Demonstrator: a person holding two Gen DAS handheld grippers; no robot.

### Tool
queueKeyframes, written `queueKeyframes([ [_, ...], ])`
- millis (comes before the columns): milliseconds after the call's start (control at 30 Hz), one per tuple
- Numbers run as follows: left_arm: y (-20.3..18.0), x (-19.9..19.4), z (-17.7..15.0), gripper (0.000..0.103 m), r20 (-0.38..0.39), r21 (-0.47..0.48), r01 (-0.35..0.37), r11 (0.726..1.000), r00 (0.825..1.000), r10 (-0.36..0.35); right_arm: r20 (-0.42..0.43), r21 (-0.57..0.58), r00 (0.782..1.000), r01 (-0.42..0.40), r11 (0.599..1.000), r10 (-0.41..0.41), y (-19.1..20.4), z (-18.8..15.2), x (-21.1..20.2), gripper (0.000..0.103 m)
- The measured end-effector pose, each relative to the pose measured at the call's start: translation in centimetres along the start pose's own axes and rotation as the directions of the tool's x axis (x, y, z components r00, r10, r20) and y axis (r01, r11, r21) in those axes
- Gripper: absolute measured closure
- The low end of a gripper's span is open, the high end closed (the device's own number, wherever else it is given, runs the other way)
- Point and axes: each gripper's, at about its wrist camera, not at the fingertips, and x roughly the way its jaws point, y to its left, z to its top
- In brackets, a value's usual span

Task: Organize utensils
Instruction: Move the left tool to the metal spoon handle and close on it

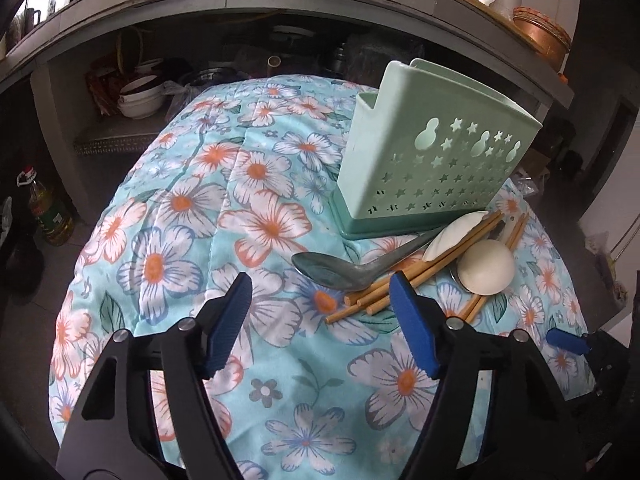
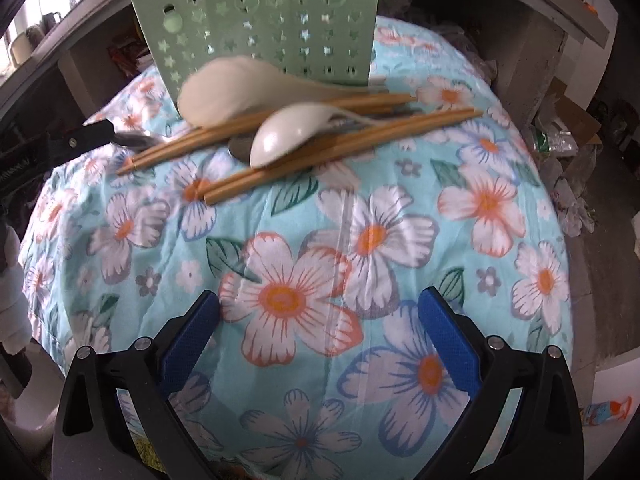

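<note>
A pale green utensil holder (image 1: 432,168) with star cut-outs stands upright on the floral cloth, also visible in the right wrist view (image 2: 260,28). In front of it lies a pile: a metal spoon (image 1: 340,272), two white ceramic spoons (image 1: 486,266) (image 1: 452,236) and several bamboo chopsticks (image 1: 420,276). My left gripper (image 1: 320,284) is open, its tips just short of the metal spoon's bowl and the chopstick ends, nothing between the pads. My right gripper (image 2: 320,298) hangs open over bare cloth, well in front of the white spoons (image 2: 280,136) and chopsticks (image 2: 340,136).
The floral cloth (image 1: 240,200) covers a rounded table. Behind it a grey shelf unit holds stacked bowls (image 1: 140,100) and dark clutter. An oil bottle (image 1: 50,212) stands on the floor at left. A copper pot (image 1: 544,36) sits on the top shelf.
</note>
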Motion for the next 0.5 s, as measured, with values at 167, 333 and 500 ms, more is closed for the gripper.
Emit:
queueKeyframes([
  [167,1.0,0.8,0.7,0.047,-0.044,-0.082,0.036,0.996,0.998,-0.039,0.115,-0.051,0.993,0.002,0.999,0.004,0.6,0.6,-2.1,0.006],
  [333,4.1,2.7,1.3,0.059,-0.111,-0.297,0.106,0.949,0.983,-0.144,0.106,-0.075,0.993,-0.035,0.997,0.043,1.5,0.4,-2.0,0.006],
  [500,6.0,4.6,0.8,0.067,-0.17,-0.46,0.15,0.875,0.952,-0.253,0.102,-0.055,0.993,-0.055,0.997,0.06,0.8,0.3,-2.0,0.006],
])
